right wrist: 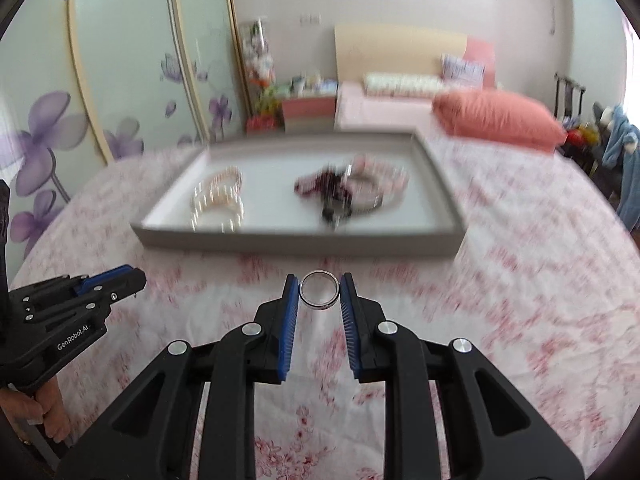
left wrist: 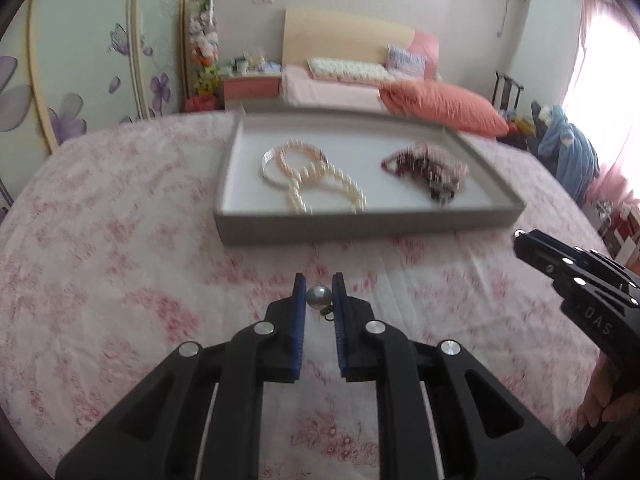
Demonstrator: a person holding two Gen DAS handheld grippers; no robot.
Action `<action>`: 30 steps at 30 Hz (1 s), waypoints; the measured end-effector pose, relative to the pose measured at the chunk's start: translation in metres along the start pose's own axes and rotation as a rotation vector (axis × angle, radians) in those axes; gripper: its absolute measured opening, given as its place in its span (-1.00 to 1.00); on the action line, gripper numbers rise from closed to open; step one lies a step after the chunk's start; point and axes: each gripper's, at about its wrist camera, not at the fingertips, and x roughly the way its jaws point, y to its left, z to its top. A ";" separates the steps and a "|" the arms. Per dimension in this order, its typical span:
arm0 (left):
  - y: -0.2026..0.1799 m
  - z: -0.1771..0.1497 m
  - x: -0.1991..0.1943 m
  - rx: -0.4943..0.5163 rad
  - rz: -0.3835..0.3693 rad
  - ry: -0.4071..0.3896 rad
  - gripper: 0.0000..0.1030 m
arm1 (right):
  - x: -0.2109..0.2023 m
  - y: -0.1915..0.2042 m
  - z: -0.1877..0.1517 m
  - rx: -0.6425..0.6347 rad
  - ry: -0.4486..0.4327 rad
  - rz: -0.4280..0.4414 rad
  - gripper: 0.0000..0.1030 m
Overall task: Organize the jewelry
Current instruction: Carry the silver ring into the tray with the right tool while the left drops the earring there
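Observation:
My left gripper (left wrist: 319, 294) is shut on a grey pearl bead (left wrist: 319, 295) with a small metal loop, held above the floral tablecloth. My right gripper (right wrist: 319, 291) is shut on a silver ring (right wrist: 319, 290), its blue pads pressing both sides. Ahead lies a grey tray (left wrist: 360, 222) (right wrist: 296, 242). In the tray rest white and pink pearl strands (left wrist: 320, 176) (right wrist: 220, 200) on the left and a dark red beaded tangle (left wrist: 428, 168) (right wrist: 344, 188) on the right. The right gripper's black body shows at the right edge of the left wrist view, and the left gripper (right wrist: 134, 280) at the left of the right wrist view.
The round table wears a pink floral cloth (left wrist: 120, 280). Behind it are a bed with an orange pillow (left wrist: 440, 108), a nightstand (left wrist: 252, 86), flowered wardrobe doors (right wrist: 100, 100) and a bright window at the right. A hand (right wrist: 44, 412) grips the left tool's handle.

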 end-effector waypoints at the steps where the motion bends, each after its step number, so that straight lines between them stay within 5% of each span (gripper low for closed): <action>1: 0.000 0.004 -0.005 -0.004 0.004 -0.023 -0.73 | -0.006 0.002 0.002 -0.006 -0.030 -0.009 -0.56; 12: -0.011 0.019 -0.046 0.030 0.074 -0.262 -0.73 | -0.046 0.017 0.020 -0.081 -0.321 -0.102 -0.56; 30: -0.018 0.057 -0.036 0.055 0.083 -0.330 -0.73 | -0.027 0.017 0.060 -0.062 -0.382 -0.103 -0.56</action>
